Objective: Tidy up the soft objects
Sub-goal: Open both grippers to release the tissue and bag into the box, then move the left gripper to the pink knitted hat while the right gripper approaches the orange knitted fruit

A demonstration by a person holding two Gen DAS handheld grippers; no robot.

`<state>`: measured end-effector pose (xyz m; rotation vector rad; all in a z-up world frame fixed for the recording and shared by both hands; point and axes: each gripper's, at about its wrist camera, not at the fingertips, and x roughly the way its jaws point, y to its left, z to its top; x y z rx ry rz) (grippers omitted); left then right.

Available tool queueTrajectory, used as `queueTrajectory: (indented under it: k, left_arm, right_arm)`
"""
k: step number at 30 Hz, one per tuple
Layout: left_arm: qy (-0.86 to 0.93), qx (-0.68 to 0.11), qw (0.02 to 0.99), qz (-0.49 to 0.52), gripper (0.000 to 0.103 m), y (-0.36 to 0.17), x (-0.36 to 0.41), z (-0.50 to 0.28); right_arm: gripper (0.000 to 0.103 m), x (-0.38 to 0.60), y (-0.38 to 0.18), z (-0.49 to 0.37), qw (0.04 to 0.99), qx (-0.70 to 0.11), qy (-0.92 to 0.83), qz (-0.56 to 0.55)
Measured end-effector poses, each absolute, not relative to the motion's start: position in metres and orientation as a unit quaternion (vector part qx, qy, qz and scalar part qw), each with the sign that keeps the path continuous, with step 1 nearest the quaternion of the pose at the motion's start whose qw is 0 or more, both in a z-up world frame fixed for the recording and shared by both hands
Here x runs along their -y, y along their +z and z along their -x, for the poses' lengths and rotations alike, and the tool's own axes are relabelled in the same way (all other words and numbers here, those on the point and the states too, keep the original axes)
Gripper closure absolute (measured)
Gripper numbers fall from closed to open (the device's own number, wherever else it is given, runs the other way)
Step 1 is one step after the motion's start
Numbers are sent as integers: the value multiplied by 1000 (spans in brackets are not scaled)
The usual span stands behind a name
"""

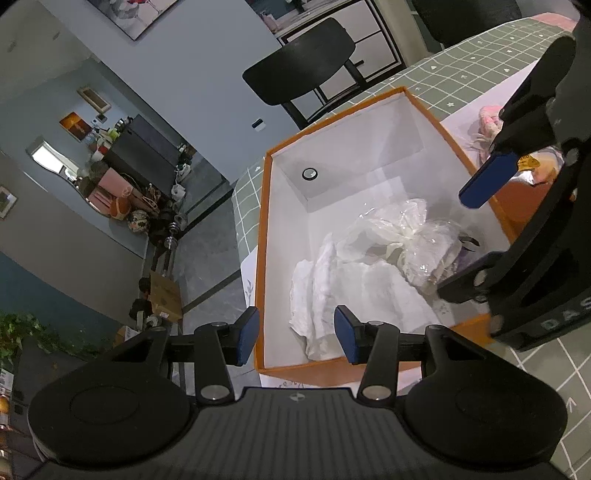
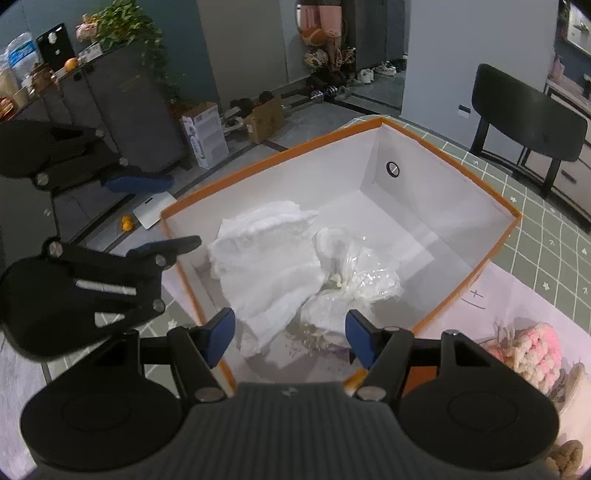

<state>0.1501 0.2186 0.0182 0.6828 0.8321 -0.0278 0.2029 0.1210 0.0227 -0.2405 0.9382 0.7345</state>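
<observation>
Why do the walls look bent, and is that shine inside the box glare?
Left wrist view: the fisheye lens bows the room's edges, and the clear crinkly plastic bag in the orange-rimmed white box catches light. Right wrist view: same curving, glints on the bag; the pink knitted bundle looks soft near the edge.

Place: I read this as a lived-in home, dining corner by an entryway.
Table: green grid-patterned tablecloth [image 2: 546, 236] under my view.
Seating: black dining chair [image 1: 299, 74] just beside it.
Floor clutter: shoes [image 2: 373, 72], dumbbells [image 1: 173, 229], cardboard boxes [image 2: 205, 134].
Decor: framed picture [image 1: 129, 14], trailing houseplant [image 2: 129, 26] on a cabinet.
</observation>
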Motion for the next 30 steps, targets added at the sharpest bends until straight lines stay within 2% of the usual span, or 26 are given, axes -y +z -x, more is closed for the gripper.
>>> queueTrajectory:
  k: [13, 22, 30]
  left_arm:
    - [-65, -370, 861, -344, 47, 5, -180, -80]
    - [-119, -371, 856, -339, 42, -13, -151, -33]
    - [-150, -376, 840, -360, 41, -31, -127, -21]
  right_arm:
    - [37, -63, 28, -140, 809, -434, 366, 153]
    - [37, -7, 28, -77, 790, -431, 408, 153]
    - [37, 50, 16, -38, 792, -441, 398, 140]
